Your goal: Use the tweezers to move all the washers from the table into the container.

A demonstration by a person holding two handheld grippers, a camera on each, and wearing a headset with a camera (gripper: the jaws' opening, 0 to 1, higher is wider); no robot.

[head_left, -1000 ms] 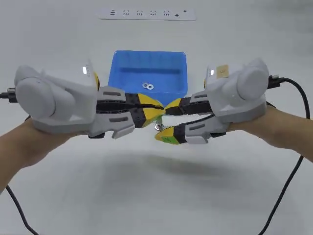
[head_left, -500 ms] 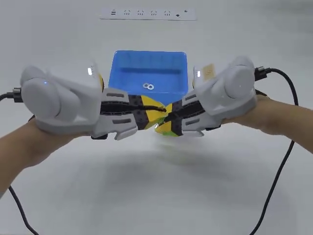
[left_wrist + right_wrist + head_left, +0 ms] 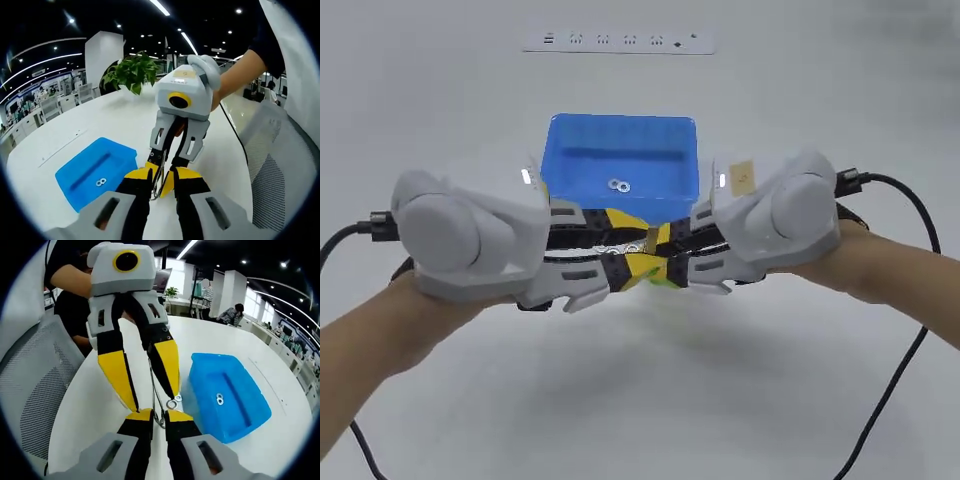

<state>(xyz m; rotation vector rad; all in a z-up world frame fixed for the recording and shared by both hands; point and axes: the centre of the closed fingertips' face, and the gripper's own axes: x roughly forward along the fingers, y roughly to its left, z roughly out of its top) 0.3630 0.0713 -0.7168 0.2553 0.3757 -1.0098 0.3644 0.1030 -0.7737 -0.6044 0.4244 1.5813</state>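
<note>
White table (image 3: 620, 400) carries everything. Left gripper (image 3: 638, 255) and right gripper (image 3: 160, 414) meet tip to tip. The right clamps the tweezers (image 3: 616, 247); the left's hold I cannot tell. Blue container (image 3: 570, 150), at 12 o'clock, holds two washers (image 3: 618, 185). A third washer (image 3: 172, 404) touches the tweezers.

Container (image 3: 620, 137): blue plastic, smooth, with a soft gloss.
Washers (image 3: 618, 185): bright metal, shiny.
Tweezers (image 3: 156, 390): thin bare metal, polished.
Left gripper (image 3: 161, 175): matt pale grey plastic shell; yellow and black jaw parts of smooth plastic.
Right gripper (image 3: 160, 416): the same plastics are seen.
Table (image 3: 650, 400): white, smooth, matt.
Chair back (image 3: 30, 390): grey mesh cloth.
</note>
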